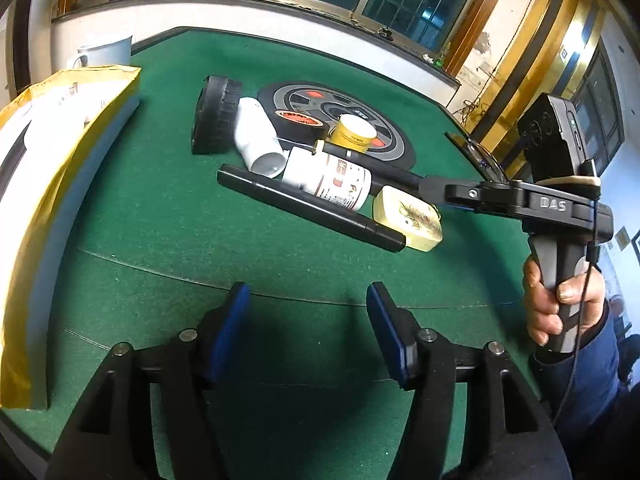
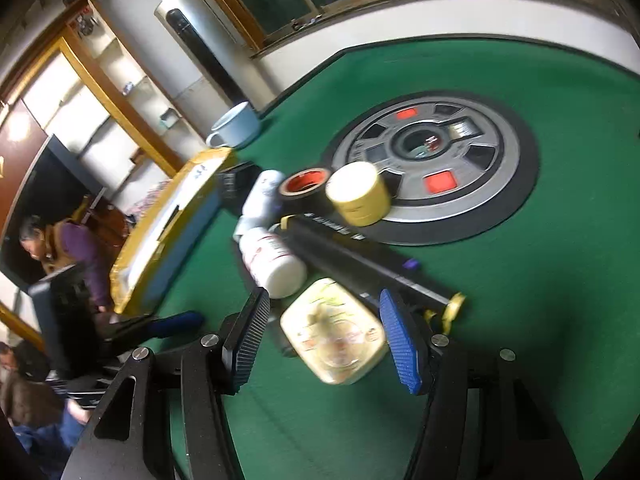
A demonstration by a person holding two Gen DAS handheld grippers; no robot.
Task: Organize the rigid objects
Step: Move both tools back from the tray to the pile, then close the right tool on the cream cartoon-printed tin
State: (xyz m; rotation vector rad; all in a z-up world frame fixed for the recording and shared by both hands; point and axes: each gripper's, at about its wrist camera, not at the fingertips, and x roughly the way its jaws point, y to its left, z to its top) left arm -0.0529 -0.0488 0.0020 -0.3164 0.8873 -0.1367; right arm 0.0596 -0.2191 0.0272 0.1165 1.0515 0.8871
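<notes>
Green felt table [image 1: 168, 240], two white bottles [image 1: 326, 178], one cream tin [image 2: 334, 330], both tongs [image 1: 308, 332] apart, empty.

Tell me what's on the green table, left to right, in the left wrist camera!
Yellow box → black brush → white tube → white bottle → cream tin → right gripper.

Black gripper [image 1: 308, 332], blue pads (ribbed), navy sleeve [image 1: 592, 380]
</notes>
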